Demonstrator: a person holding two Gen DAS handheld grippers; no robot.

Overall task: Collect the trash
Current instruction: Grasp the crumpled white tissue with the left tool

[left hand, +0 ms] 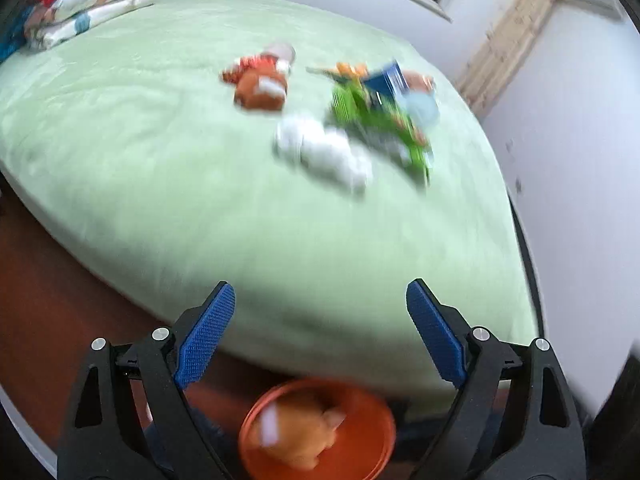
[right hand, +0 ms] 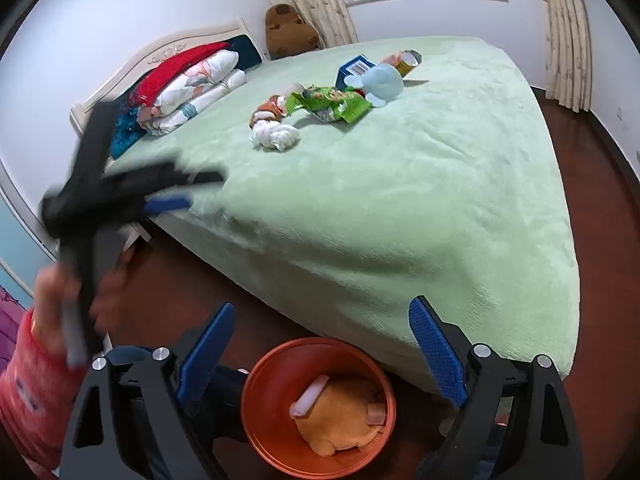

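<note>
Both hand-held grippers, left (left hand: 320, 334) and right (right hand: 322, 350), gape empty above the orange bin (right hand: 320, 408); reaching across the bed (right hand: 400, 208) risks snagging the loose green wrapper (right hand: 332, 104).

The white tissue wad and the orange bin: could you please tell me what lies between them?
Only bare green blanket between wad and bin, per the right wrist view.

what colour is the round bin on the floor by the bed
Orange round plastic bin; clearest in the right wrist view.
</note>
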